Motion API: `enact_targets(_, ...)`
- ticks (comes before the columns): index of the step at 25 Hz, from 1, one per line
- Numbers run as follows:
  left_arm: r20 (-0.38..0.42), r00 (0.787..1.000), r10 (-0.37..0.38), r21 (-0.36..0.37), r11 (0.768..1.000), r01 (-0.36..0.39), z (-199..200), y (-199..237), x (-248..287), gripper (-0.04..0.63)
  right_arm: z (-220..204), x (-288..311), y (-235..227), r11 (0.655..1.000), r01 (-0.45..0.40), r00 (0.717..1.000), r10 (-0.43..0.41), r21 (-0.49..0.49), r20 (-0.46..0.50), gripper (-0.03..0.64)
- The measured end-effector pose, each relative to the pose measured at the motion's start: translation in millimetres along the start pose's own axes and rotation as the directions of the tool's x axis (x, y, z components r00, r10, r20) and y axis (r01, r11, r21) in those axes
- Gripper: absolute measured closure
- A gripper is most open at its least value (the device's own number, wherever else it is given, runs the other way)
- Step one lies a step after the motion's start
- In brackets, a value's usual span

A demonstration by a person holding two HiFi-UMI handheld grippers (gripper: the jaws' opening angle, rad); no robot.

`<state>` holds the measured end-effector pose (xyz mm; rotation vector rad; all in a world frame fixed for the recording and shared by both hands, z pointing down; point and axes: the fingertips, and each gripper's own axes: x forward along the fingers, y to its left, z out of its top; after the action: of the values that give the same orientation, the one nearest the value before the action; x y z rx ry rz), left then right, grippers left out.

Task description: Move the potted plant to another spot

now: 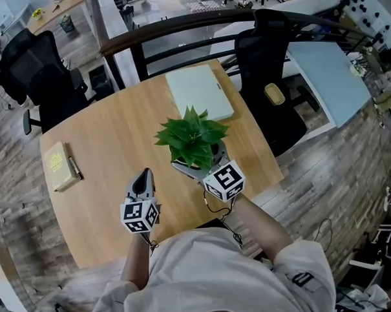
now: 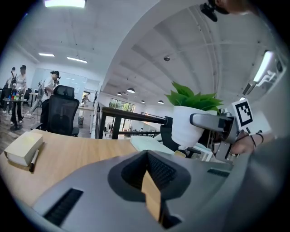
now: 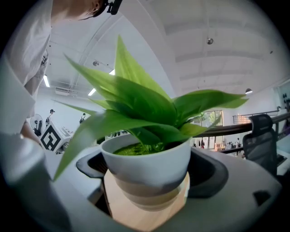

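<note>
- Head view: one potted plant (image 1: 193, 142) sits at the centre of the frame, over the right half of the wooden table (image 1: 112, 132).
- Two hand-held grippers show, one in each hand.
- The right hand-held gripper (image 1: 201, 166) comes in from the lower right. Its jaws clasp the white pot on both sides, just under the leaves.
- The right gripper view shows the pot set between the two jaws, with the table's wood visible beneath. Whether the pot touches the table cannot be told.
- The left hand-held gripper (image 1: 143, 177) is held at lower centre-left, near the plant but apart from it. Its jaws are drawn narrow together with nothing between them.
- One pale flat slab (image 1: 199, 91) lies at upper centre, beyond the plant.
- One yellowish book (image 1: 58, 167) lies near the table's left edge, with one dark pen (image 1: 75, 166) just beside it.
- One black office chair (image 1: 40, 74) stands at upper left, and a second chair (image 1: 267, 65) at upper right, which makes two.
</note>
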<state>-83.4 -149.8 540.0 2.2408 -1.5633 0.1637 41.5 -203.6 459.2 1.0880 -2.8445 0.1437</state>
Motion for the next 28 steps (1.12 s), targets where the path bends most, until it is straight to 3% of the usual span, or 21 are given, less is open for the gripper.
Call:
enact_targets(11,-0.018,0.997,-0.078,0.077,0.994,0.079,17.6,-70.2,58.0,0.583,10.4,-48.9,-80.4,0.998,0.065,0.997,-0.065,0.007,0.053,0.094)
enact_targets(28,-0.139,0.979,-0.146,0.074,0.985,0.157,-22.4,-114.4,103.2,0.583,-36.7,-99.4,-164.6,0.974,0.212,0.977,-0.212,0.078,-0.014,0.094)
